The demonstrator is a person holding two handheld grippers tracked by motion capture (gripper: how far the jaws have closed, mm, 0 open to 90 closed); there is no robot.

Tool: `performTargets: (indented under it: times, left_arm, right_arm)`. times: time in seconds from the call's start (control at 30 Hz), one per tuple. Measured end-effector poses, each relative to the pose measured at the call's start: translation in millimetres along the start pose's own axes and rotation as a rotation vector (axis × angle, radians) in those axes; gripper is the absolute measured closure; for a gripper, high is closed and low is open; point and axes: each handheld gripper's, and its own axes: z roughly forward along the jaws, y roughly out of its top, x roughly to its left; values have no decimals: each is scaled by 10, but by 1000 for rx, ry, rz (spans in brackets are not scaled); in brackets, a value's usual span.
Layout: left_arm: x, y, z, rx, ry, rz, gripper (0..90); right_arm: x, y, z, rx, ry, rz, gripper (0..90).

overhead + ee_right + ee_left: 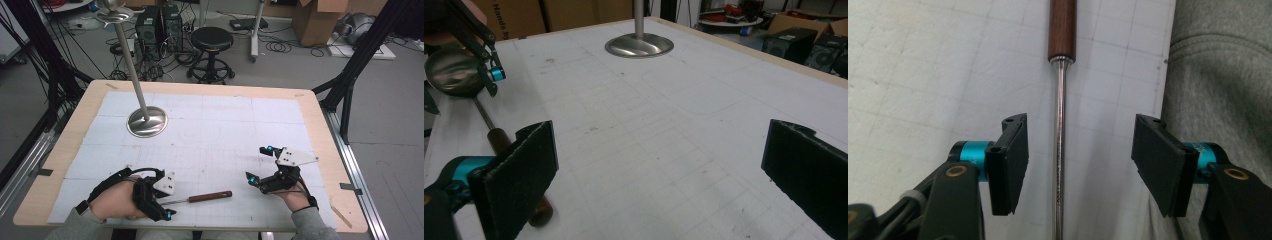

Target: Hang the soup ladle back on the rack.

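The middle of the counter (225, 130) is wide open, so a claw can slide across it freely. A shiny metal stand (146, 121) with a tall pole stands at the far left. Near the front, a ladle (210, 196) lies flat between the two hands.

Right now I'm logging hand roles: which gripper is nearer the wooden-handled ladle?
Left. The left gripper straddles the ladle's metal shaft, pads not touching. The right gripper hovers open beyond the handle's end.
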Motion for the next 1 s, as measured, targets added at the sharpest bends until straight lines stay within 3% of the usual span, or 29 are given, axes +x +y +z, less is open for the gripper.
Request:
performTargets:
  times: [0.13, 0.47, 1.0]
  left_arm:
    - [42, -13, 10, 49, 6, -27, 475]
    - [106, -18, 45, 117, 9, -74, 605]
    - [83, -48, 91, 187, 10, -15, 716]
  right_arm:
    - [1, -2, 11, 3, 0, -1, 5]
    - [1, -2, 10, 3, 2, -2, 5]
    - [0, -3, 14, 4, 4, -3, 5]
